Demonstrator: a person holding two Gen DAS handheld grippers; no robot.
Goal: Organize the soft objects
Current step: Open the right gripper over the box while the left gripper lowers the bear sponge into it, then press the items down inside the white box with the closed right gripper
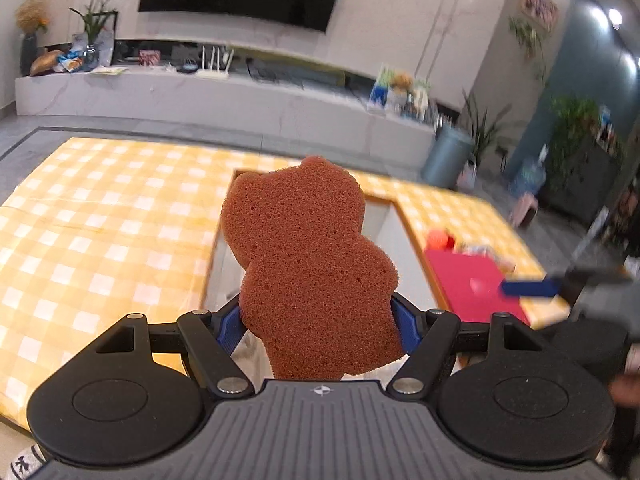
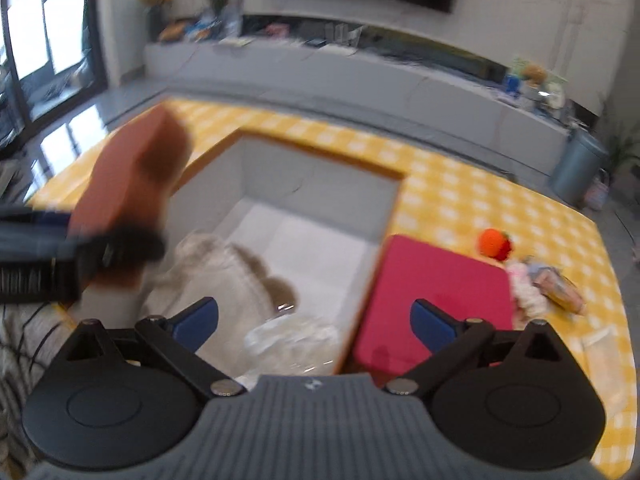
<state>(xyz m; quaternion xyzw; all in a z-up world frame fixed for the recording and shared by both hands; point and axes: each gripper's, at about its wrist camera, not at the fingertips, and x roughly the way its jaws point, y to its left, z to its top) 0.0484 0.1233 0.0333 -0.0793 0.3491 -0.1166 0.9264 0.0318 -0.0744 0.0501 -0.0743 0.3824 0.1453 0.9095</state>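
Beside the grey box [image 2: 320, 184], left claw [image 1: 320, 320] gripping brown sponge [image 1: 304, 260], right claw [image 2: 314, 320] wide, empty.

A bear-shaped brown sponge [image 1: 308, 264] stood upright above the grey-lined box [image 2: 320, 184], which held a cream plush [image 2: 224, 280] at its 7 o'clock corner; a red pad [image 2: 432, 292] lay at 3 o'clock.

Two close, downward-tilted wrist views, perhaps blurred, sharing the bin [image 1: 384, 216] [image 2: 320, 184].
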